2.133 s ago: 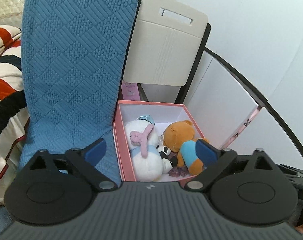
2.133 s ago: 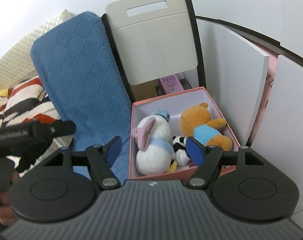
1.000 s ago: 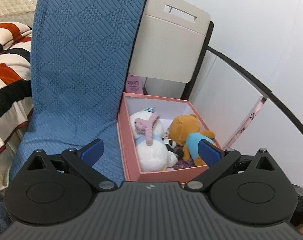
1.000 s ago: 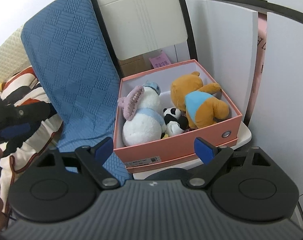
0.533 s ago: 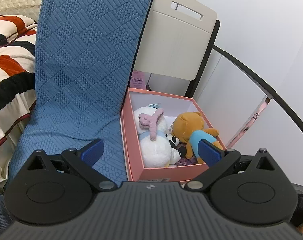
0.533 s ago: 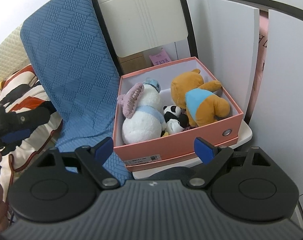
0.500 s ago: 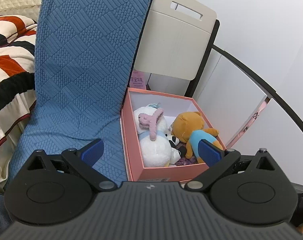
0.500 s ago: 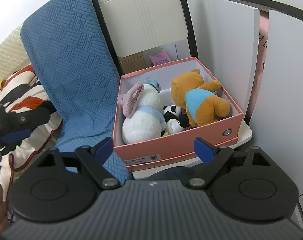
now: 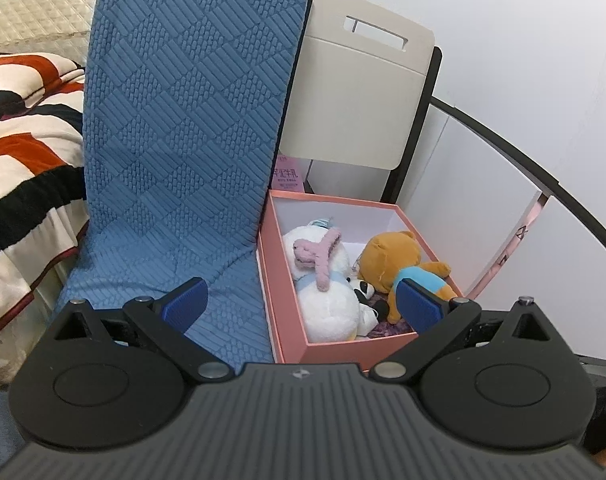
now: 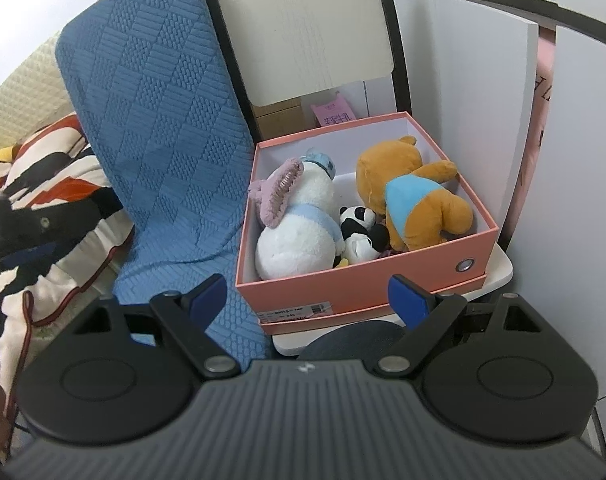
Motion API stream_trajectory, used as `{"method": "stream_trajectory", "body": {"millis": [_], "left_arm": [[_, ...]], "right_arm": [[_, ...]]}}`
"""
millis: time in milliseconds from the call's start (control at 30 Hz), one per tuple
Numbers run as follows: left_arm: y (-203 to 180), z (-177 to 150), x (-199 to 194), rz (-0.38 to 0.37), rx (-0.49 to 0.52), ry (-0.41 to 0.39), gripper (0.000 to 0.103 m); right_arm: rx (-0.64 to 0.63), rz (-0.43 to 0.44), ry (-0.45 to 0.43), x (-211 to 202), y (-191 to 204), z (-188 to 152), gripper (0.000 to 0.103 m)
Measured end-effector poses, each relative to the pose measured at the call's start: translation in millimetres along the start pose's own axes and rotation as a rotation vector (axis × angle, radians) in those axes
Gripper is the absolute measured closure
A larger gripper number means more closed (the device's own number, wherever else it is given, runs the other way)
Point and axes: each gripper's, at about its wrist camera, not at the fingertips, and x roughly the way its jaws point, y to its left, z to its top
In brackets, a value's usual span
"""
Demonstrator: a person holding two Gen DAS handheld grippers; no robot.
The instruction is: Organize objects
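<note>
- The pink cardboard box (image 10: 367,276), square and lidless with a white lining, sits on a white tabletop (image 10: 499,276) at the middle of the right wrist view.
- Inside, a fluffy white plush (image 10: 299,224) with a pale blue scarf lies at 9 o'clock, a pink ribbed strip draped over it.
- A fuzzy brown bear (image 10: 415,196) in a blue shirt lies at 3 o'clock; a small panda (image 10: 357,228) is wedged between them.
- A blue quilted cushion (image 9: 175,128), embossed in diamonds, leans beside the box at 9 o'clock.
- Left gripper (image 9: 301,298): blue-padded fingers wide apart, holding nothing.
- Right gripper (image 10: 308,298): fingers spread wide, empty, hovering before the box front.
</note>
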Motion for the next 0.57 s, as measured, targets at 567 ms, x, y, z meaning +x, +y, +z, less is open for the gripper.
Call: {"method": "stream_trajectory", "body": {"millis": [567], "left_arm": [[6.7,-9.0,-8.2,-0.004,-0.005,0.003,0.001]], "right_arm": [[-0.023,0.004,0.009,-1.2,15.4,-8.8,0.014]]}}
